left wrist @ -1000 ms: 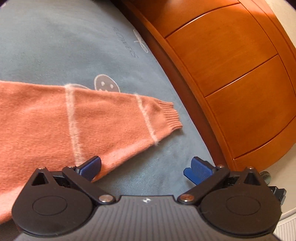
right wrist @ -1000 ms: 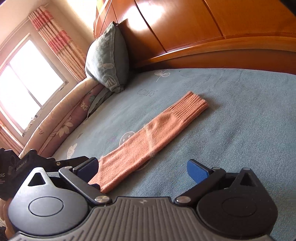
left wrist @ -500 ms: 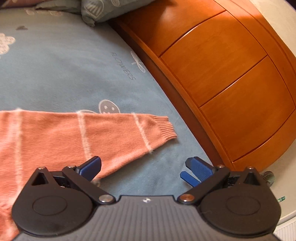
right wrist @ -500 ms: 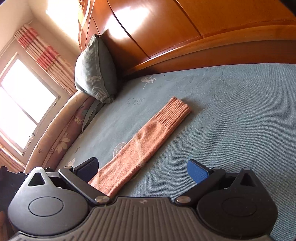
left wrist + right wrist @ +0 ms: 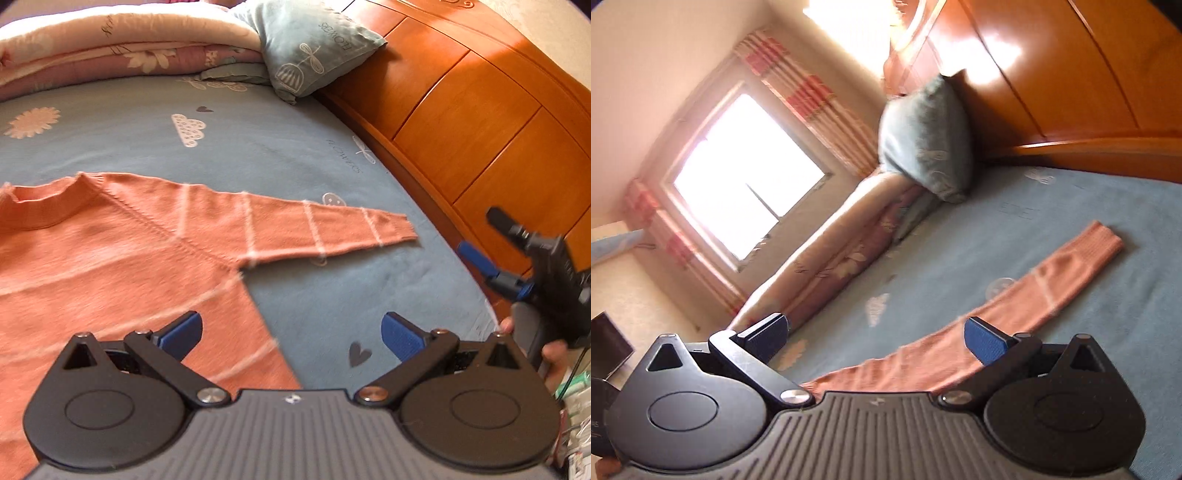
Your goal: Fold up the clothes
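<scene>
Jaws of the left gripper (image 5: 291,334) are standing wide apart with nothing between them, hovering over the lower edge of the orange sweater (image 5: 110,266). The right gripper (image 5: 875,336) is gaping wide and empty as well, hanging over the sweater's sleeve (image 5: 1052,280); in the left wrist view it is showing at the right edge (image 5: 491,269), with a hand (image 5: 550,354) gripping its handle.

The sweater is lying flat on a blue bed sheet (image 5: 332,295) printed with clouds, hearts and flowers, its collar pointing toward the bedding and its striped sleeve reaching out toward the wooden headboard (image 5: 480,122), the cuff lying just short of the mattress edge.

A grey-green pillow (image 5: 314,48) is leaning against the headboard, and a folded floral quilt (image 5: 110,48) is lying along the far side of the bed, touching the pillow.

The left wrist view is showing the sweater's body and collar, which the right wrist view is not. The right wrist view, blurred, is showing a bright window (image 5: 746,177) with striped red-and-cream curtains (image 5: 820,110) and a dark screen (image 5: 609,343) at the left edge.
</scene>
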A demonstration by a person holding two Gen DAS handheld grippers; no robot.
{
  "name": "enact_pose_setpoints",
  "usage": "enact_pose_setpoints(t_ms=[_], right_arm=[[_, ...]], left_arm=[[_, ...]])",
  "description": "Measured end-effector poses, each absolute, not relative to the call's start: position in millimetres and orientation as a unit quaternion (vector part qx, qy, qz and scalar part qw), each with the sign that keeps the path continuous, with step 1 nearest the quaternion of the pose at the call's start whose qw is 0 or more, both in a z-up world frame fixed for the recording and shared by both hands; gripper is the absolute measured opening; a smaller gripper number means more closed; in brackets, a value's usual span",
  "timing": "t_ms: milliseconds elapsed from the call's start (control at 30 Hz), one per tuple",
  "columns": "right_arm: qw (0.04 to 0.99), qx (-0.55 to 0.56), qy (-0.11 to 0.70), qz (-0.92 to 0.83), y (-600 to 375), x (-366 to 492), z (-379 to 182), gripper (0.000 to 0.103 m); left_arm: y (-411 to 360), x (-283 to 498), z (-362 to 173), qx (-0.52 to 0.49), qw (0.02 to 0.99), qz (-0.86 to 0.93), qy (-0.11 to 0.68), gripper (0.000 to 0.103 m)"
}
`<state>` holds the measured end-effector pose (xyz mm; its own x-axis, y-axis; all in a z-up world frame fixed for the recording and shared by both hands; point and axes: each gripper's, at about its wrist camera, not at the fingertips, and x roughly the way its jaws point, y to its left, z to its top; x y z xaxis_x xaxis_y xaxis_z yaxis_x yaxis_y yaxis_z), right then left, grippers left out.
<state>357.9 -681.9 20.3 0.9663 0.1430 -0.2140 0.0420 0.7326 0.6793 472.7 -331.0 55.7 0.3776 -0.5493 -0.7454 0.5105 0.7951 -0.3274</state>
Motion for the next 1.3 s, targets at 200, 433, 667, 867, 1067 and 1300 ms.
enact_pose_setpoints(t_ms=[200,433,667,867,1067,1300], right_arm=[[0.922,0.324,0.136,0.161,-607,331,65,0.103],[0.912,0.27,0.229,0.206,-518,323,8,0.103],[0.916,0.213,0.308,0.143,-466,329,-68,0.103],[0.905,0.195,0.35,0.141,-461,336,-93,0.103],[0.889,0.196,0.385,0.152,-473,326,-103,0.103],[0.886,0.187,0.398,0.148,-470,318,-100,0.103]], left_arm=[[-256,384,65,0.025,0.86,-0.275,0.429,0.102],[-212,320,-1,0.063,0.889,-0.207,0.403,0.102],[-211,312,-50,0.078,0.908,-0.174,0.374,0.102],[-218,328,-78,0.065,0.903,-0.16,0.394,0.102],[-217,325,-101,0.034,0.891,-0.162,0.423,0.102],[-208,290,-106,0.068,0.892,-0.17,0.414,0.102]])
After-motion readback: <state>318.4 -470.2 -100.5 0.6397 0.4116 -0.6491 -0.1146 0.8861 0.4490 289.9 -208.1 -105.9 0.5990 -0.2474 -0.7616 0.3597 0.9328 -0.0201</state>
